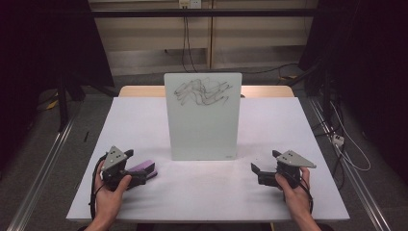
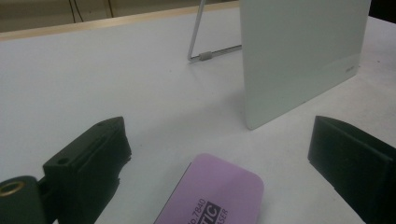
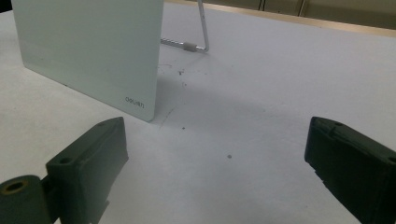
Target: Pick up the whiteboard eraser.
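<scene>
A small whiteboard (image 1: 203, 115) stands upright on a wire stand (image 2: 201, 51) in the middle of the white table (image 1: 139, 120), with black scribbles across its top. A purple eraser (image 1: 143, 168) lies flat on the table in front of the board's left corner. My left gripper (image 1: 138, 167) is open around it; in the left gripper view the eraser (image 2: 215, 193) lies between the two jaws with a gap on each side. My right gripper (image 1: 264, 161) rests near the front right, open and with nothing in it, pointing at the board's lower right corner (image 3: 140, 105).
A wooden table edge (image 1: 139, 91) shows behind the white top. Metal rails (image 1: 43, 163) run along the floor on both sides. Cables (image 1: 346, 144) lie on the floor to the right. Bare tabletop stretches between the two grippers.
</scene>
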{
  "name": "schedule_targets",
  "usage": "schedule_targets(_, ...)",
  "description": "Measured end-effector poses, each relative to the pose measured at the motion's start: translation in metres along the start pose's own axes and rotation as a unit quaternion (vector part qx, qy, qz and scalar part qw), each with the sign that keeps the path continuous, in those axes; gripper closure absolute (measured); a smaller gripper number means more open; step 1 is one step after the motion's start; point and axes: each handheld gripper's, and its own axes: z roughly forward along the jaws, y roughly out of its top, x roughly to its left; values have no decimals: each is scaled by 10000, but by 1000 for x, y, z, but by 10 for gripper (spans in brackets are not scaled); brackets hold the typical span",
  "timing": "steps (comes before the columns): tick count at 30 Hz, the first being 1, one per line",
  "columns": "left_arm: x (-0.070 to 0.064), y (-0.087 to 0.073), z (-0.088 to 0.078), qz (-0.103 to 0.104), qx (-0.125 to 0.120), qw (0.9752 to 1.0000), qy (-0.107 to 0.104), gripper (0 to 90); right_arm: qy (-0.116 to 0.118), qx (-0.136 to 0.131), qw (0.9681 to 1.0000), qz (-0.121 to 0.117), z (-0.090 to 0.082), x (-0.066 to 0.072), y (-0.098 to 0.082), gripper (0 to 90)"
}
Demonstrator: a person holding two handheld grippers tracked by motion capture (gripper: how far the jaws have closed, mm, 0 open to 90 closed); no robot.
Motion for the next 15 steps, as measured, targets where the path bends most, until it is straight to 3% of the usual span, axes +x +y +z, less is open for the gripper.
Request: schedule_targets(15,3,2,0,-36,73,9999,-88,62,71,20,10000,31,1,-2,-1,68)
